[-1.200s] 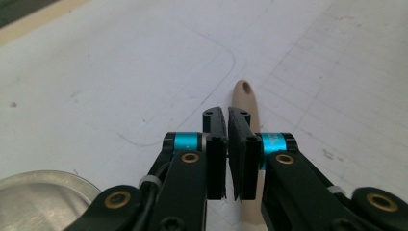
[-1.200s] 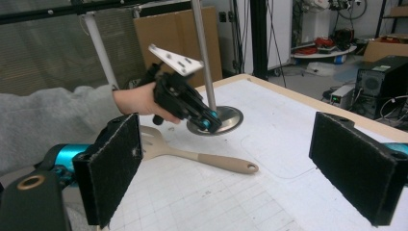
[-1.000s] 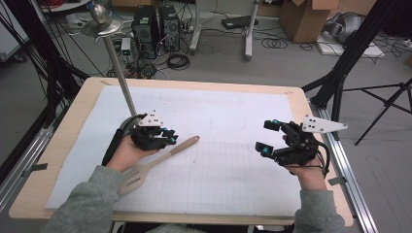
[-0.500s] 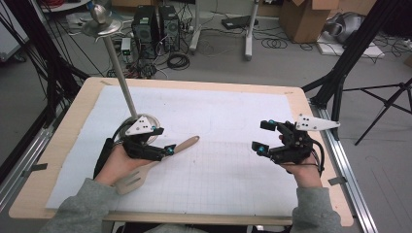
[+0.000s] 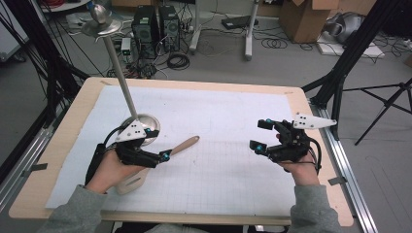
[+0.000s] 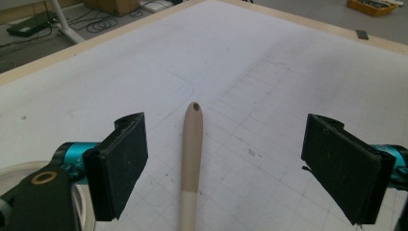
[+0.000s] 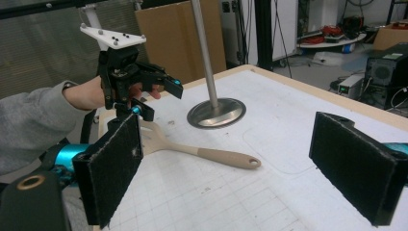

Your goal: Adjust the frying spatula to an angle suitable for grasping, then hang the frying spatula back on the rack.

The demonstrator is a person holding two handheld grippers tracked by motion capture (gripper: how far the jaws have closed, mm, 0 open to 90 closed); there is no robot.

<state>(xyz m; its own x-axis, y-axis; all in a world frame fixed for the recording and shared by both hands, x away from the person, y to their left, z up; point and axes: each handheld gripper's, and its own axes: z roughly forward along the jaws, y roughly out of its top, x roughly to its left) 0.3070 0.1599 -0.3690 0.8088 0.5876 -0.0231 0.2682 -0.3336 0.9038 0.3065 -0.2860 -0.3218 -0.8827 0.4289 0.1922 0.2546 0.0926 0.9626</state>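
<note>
A beige spatula point(image 5: 185, 143) lies flat on the white gridded mat, handle pointing to the far right, its slotted head by the person's left hand. My left gripper point(image 5: 161, 148) hovers over the handle near the head. Its jaws have just been opening and stand wide. In the left gripper view the handle point(image 6: 191, 154) runs along the mat between the left gripper's point(image 6: 228, 127) pads, which stand clear of it. My right gripper point(image 5: 260, 135) is at the right of the mat, open and holding nothing. The right gripper view looks between the right gripper's point(image 7: 228, 125) pads at the spatula point(image 7: 211, 155) and the left gripper point(image 7: 161, 98).
A metal stand has its round base point(image 5: 144, 126) on the mat just behind my left gripper. Its slanted pole point(image 5: 119, 68) rises to a dish at the top. The same base point(image 7: 216, 111) lies beyond the spatula. The table's wooden rim point(image 5: 194, 86) frames the mat.
The left gripper's jaws went from closed on the spatula handle to wide apart, letting it go. The left hand drew back toward the person. The right gripper stayed put.
</note>
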